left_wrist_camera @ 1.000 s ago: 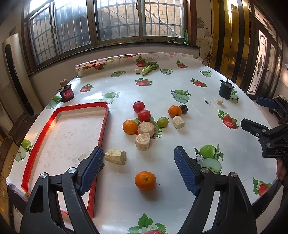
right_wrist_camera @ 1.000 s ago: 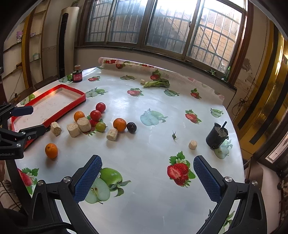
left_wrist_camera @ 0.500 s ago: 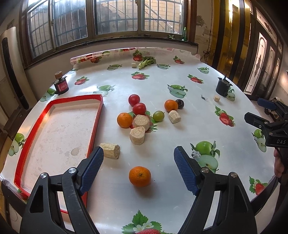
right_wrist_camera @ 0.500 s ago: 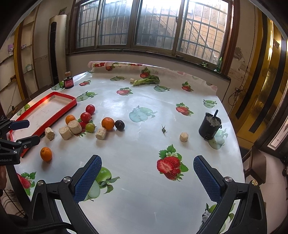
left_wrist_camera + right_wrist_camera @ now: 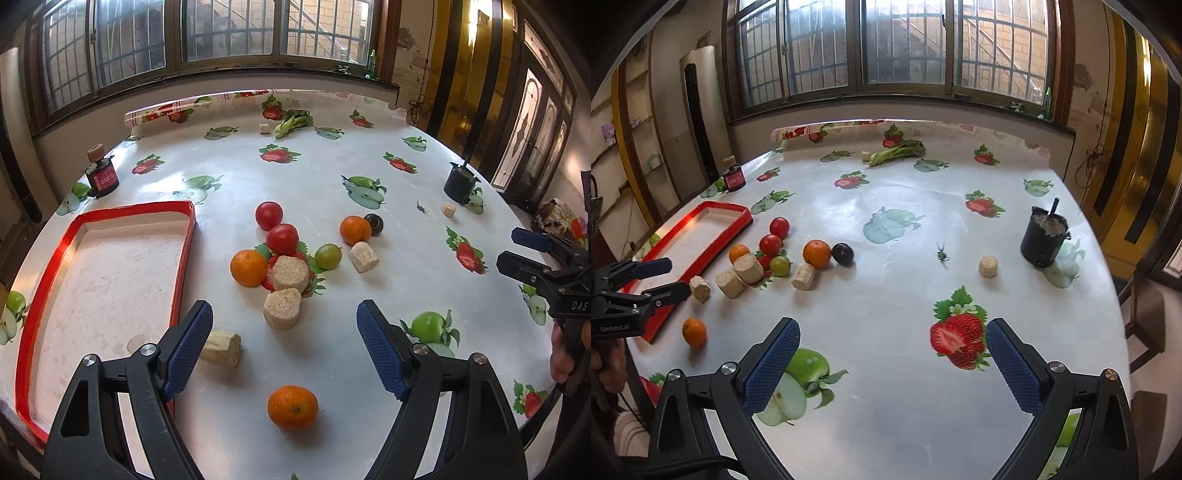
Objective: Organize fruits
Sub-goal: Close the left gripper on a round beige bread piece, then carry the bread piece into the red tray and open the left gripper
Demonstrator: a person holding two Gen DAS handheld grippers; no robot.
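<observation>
A red-rimmed tray (image 5: 184, 251) lies at the table's left, nothing in it; it also shows in the right wrist view (image 5: 737, 225). Fruit lies loose right of it: three oranges (image 5: 292, 407) (image 5: 248, 267) (image 5: 355, 230), two red tomatoes (image 5: 282, 238) (image 5: 269, 215), a green fruit (image 5: 327, 255) and a dark plum (image 5: 373, 223). My left gripper (image 5: 284, 350) is open and empty, above the table just behind the nearest orange. My right gripper (image 5: 892, 365) is open and empty over the table's near right part, far from the fruit.
Several beige cork-like cylinders (image 5: 289, 272) lie among the fruit. A black pot (image 5: 1046, 242) stands at the right, a small red-labelled bottle (image 5: 100, 175) at the far left, a leafy vegetable (image 5: 897, 151) at the back. The tablecloth has printed fruit pictures.
Both grippers have drawn back and risen a little, so more of the table shows. No object has moved. Both grippers stay open.
</observation>
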